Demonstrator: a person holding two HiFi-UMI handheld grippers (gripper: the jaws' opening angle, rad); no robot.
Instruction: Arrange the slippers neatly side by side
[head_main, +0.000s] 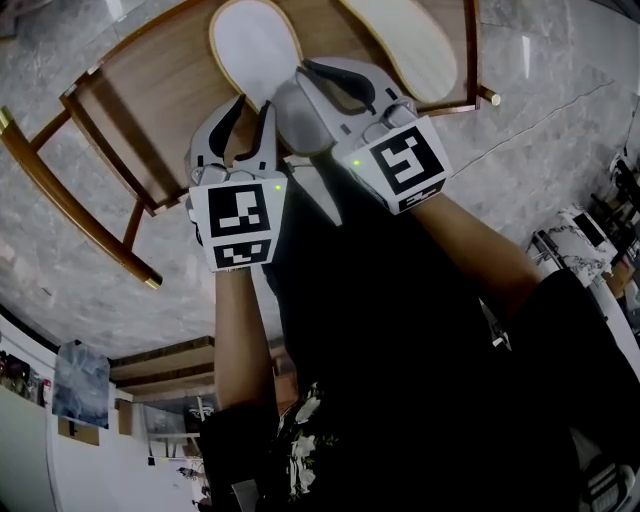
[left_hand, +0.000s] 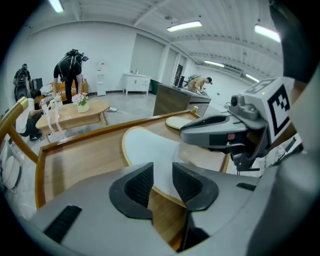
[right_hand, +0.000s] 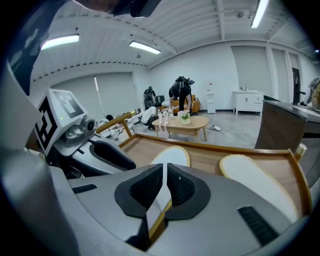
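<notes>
Head view: on the rimmed wooden table, both tools meet at the heel of the left slipper. Its long axis runs away from the person, toe far, slanting leftward much like the right slipper lying apart.

Left gripper view: the left gripper stands part-open, the heel rim between its pads but unpressed.

Right gripper view: the right gripper is pinched tight on that rim (the only real hold). Best slid flat, heels levelled, axes parallel.
</notes>
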